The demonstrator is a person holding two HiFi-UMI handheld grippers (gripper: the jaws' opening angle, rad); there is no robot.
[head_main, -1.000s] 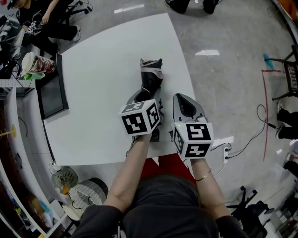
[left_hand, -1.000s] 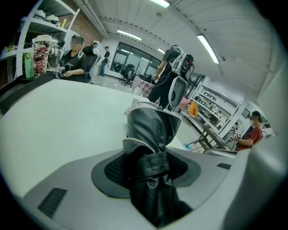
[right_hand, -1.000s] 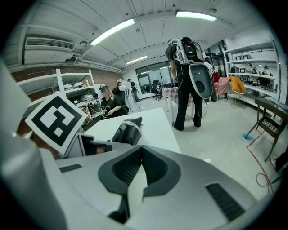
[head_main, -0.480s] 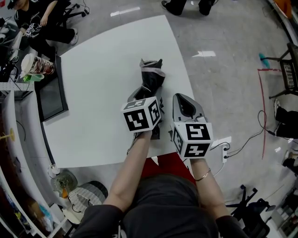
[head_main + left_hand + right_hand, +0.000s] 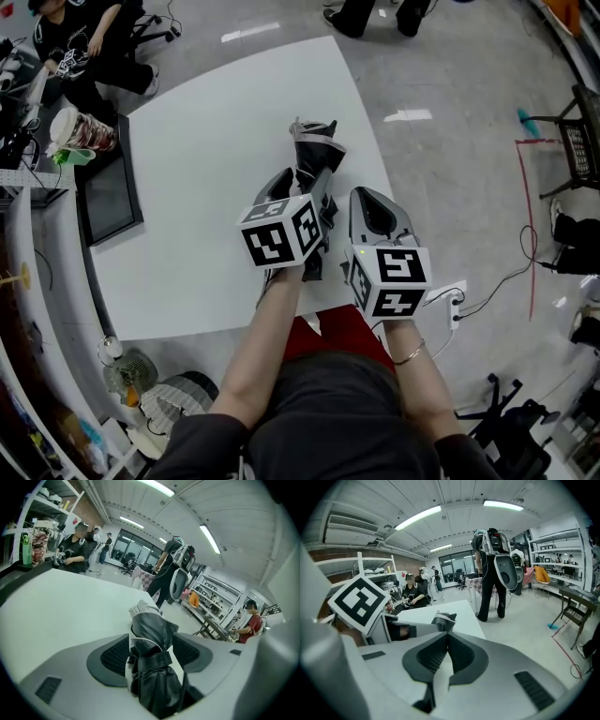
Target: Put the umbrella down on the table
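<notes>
A folded black and grey umbrella (image 5: 315, 155) lies on the white table (image 5: 206, 187) near its right edge, strapped shut. My left gripper (image 5: 302, 199) hovers over its near end. In the left gripper view the umbrella (image 5: 152, 634) runs between the two jaws of my left gripper (image 5: 151, 641). Those jaws have just been opening and now stand wide, with a gap at the right pad (image 5: 190, 651). My right gripper (image 5: 367, 199) sits beside it to the right, over the table's edge, with nothing in it. Its tips (image 5: 447, 637) meet, and beyond them show the umbrella (image 5: 443, 619) and the left gripper's marker cube (image 5: 358, 602).
A dark flat screen (image 5: 108, 197) lies at the table's left edge. A person (image 5: 80, 47) sits at the far left, and another person (image 5: 492, 573) stands past the table's far end. A power strip with cable (image 5: 450, 302) lies on the floor at right, a fan (image 5: 131, 361) below left.
My left gripper's jaws have spread apart round the umbrella, and the gripper has lifted a little. The umbrella stays on the table. My right gripper has kept its place.
</notes>
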